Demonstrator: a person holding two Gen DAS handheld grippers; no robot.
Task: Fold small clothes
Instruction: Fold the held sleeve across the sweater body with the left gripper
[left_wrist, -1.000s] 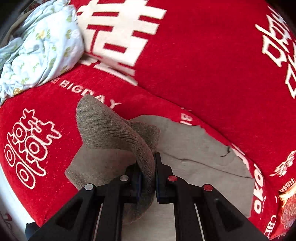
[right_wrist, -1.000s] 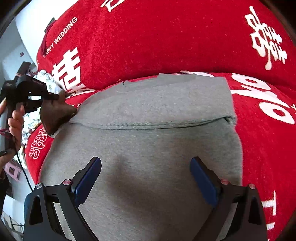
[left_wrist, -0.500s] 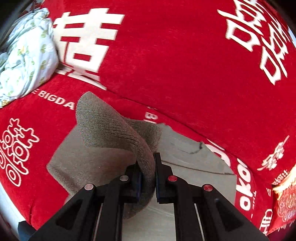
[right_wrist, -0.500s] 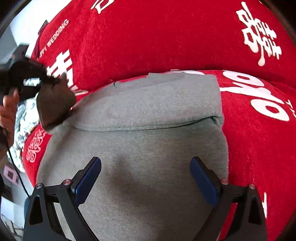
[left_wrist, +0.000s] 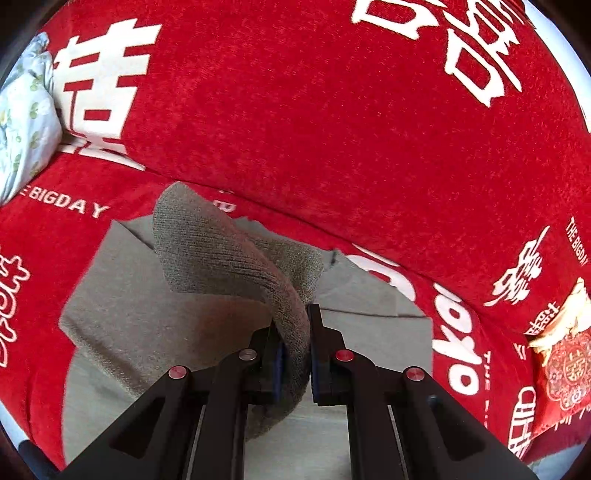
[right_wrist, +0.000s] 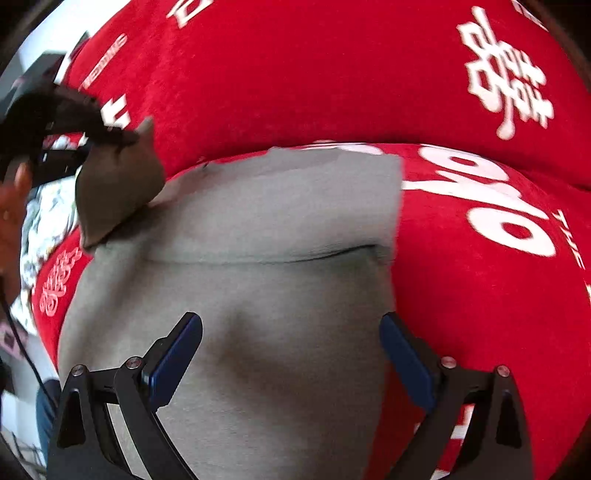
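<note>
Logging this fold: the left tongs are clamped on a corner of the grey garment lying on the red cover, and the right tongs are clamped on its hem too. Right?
Not quite. The right tongs hang open above the grey garment, gripping nothing, as the right wrist view shows. The left tongs are clamped on its corner, over the red cover.

The right hand-held gripper (right_wrist: 291, 354) hovers with blue pads wide apart over a grey garment (right_wrist: 258, 295) spread on a red cover (right_wrist: 480, 295). At ten o'clock, the left hand-held gripper (right_wrist: 129, 138) pinches the garment's lifted corner.
</note>
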